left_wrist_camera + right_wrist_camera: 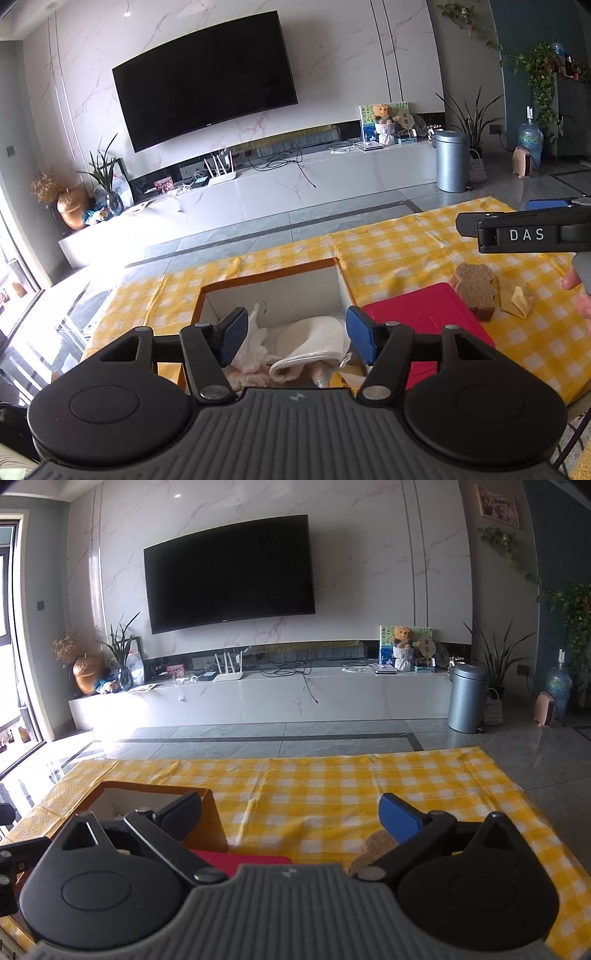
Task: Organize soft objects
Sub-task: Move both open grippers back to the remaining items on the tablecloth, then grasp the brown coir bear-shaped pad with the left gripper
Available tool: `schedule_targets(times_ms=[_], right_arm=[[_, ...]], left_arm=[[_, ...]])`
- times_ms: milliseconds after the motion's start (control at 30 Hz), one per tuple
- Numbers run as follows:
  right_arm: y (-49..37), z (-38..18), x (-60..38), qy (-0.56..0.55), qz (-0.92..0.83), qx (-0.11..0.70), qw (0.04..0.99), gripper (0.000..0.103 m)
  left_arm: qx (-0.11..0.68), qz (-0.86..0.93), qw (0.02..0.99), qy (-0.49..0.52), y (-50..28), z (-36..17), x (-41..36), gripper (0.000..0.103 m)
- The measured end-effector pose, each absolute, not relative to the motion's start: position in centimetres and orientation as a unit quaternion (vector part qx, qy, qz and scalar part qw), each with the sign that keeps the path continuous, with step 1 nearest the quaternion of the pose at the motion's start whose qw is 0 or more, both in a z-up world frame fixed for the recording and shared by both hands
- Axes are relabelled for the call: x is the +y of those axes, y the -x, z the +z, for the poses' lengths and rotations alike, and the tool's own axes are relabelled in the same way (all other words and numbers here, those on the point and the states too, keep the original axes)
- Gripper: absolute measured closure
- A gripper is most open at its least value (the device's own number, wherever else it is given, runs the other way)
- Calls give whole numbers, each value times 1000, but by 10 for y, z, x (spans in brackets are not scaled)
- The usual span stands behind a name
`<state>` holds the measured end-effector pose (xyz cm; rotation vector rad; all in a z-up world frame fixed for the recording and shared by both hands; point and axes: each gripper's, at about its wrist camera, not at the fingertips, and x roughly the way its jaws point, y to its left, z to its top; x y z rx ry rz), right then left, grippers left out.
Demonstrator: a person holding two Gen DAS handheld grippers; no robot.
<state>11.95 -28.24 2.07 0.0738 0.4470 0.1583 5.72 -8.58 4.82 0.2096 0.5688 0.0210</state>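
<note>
An orange-rimmed cardboard box [273,284] stands on the yellow checked cloth. Inside lie a folded white towel [314,343], crumpled white tissue [255,339] and other soft pieces, partly hidden by my tool. My left gripper [297,339] hovers over the box's near side, open, nothing between its blue pads. A brown bread-shaped soft toy [474,291] stands on the corner of a red board [424,317], with a yellow folded piece [517,302] beside it. My right gripper [291,816] is open and empty above the cloth, the bread toy [373,849] under its right finger.
The right tool's black finger [524,234] crosses the left wrist view's right edge, a person's fingertip [572,282] below it. The box wall [218,834] and red board [243,862] lie low in the right wrist view. Beyond the table are tiled floor, TV bench and metal bin [451,162].
</note>
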Motion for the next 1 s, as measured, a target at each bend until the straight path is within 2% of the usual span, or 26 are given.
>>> schedule_targets(times_ms=[233, 400, 533, 633, 700, 867, 1000], right_arm=[[-105, 25, -371, -121, -13, 199, 972, 3], [-116, -7, -424, -146, -111, 247, 951, 3], [-140, -46, -445, -164, -120, 312, 928, 3], [-156, -70, -451, -157, -130, 342, 917, 3], [-168, -85, -456, -163, -113, 358, 912, 3], [-198, -121, -465, -177, -77, 404, 894, 3], [-208, -132, -462, -159, -88, 420, 889, 3]], left_arm=[[265, -22, 952, -152, -65, 55, -147, 31], [289, -79, 931, -208, -92, 45, -202, 31], [310, -92, 921, -218, -116, 30, -236, 30], [342, -125, 907, -214, -142, 17, -260, 30], [369, -150, 890, -221, -166, 4, -277, 26], [424, -180, 857, -231, -220, -33, -305, 25], [471, -196, 836, -202, -248, -59, -311, 25]])
